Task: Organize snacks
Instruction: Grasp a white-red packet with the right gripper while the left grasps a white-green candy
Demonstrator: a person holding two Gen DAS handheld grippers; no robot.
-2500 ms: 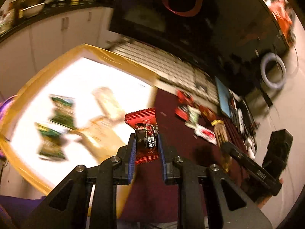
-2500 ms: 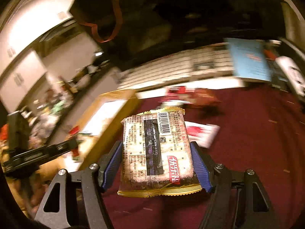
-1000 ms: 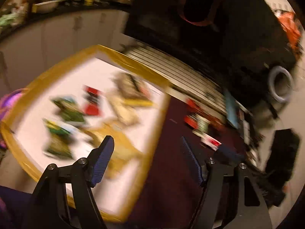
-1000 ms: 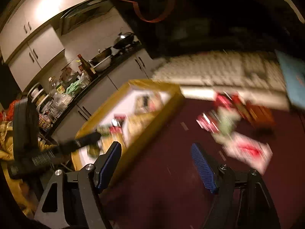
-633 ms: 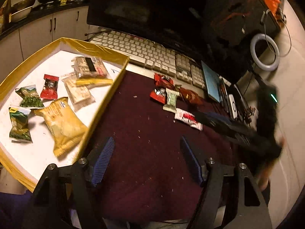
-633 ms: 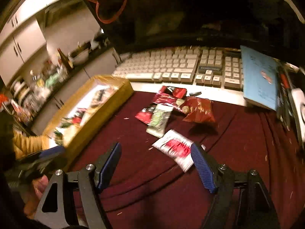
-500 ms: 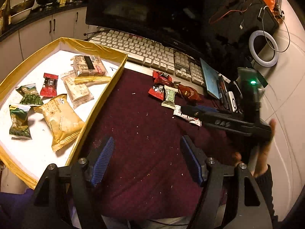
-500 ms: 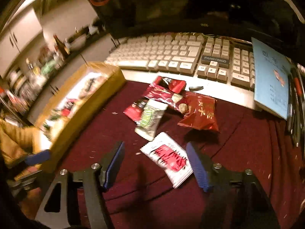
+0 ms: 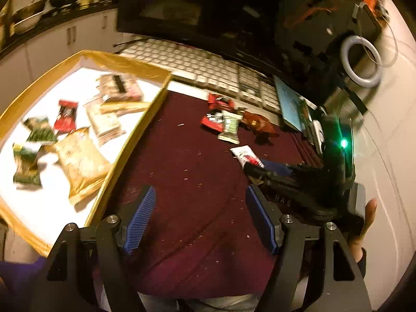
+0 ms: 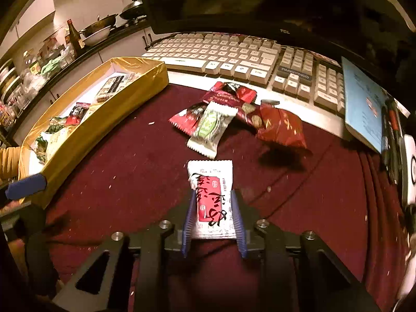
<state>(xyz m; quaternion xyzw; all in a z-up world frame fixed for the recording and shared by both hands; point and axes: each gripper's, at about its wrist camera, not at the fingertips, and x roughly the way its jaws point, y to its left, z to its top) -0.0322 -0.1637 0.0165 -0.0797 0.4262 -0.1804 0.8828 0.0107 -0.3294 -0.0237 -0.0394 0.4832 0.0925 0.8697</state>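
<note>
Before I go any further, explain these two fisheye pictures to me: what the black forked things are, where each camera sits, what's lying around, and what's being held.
No robot here: a person holds a two-finger gripper in each hand, and a camera on each looks forward along its blue-padded fingers.

In the left wrist view, the left gripper is open and holds nothing. It hangs over a dark red cloth. To its left is a gold-edged tray already holding several snack packets.

In the right wrist view, the right gripper has its fingers against both sides of a white and red packet lying on the cloth. Beyond it is a small pile of loose snacks, then a keyboard.
</note>
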